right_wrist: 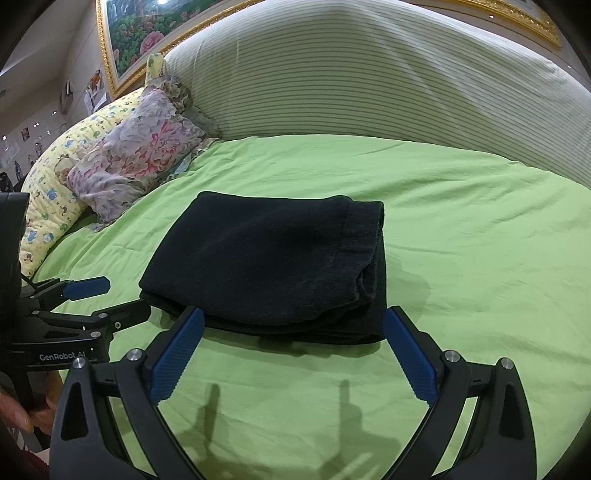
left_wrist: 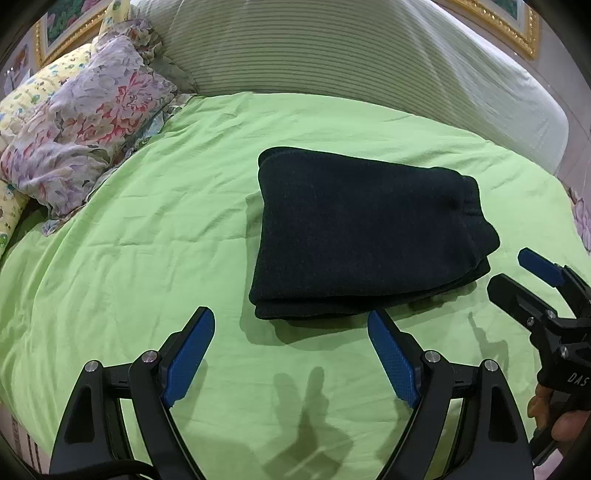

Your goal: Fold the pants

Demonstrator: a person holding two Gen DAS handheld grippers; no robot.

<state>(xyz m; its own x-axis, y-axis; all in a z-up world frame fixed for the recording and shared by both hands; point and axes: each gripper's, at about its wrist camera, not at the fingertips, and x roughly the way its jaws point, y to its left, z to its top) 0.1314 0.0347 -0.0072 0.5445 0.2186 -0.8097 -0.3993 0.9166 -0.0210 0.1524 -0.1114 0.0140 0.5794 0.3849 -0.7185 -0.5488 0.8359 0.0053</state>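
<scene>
The dark pants [left_wrist: 362, 236] lie folded into a thick rectangle on the green bedsheet [left_wrist: 147, 229]; they also show in the right wrist view [right_wrist: 273, 266]. My left gripper [left_wrist: 291, 321] is open and empty, just in front of the fold's near left edge, not touching it. My right gripper [right_wrist: 293, 321] is open and empty, its fingertips level with the fold's near edge on either side. The right gripper shows at the right edge of the left wrist view [left_wrist: 517, 273]. The left gripper shows at the left of the right wrist view [right_wrist: 114, 299].
A floral pillow [left_wrist: 81, 140] and a yellow patterned pillow [right_wrist: 55, 195] lie at the back left. A large striped bolster [left_wrist: 351, 51] runs along the back of the bed. Framed pictures [right_wrist: 140, 33] hang behind.
</scene>
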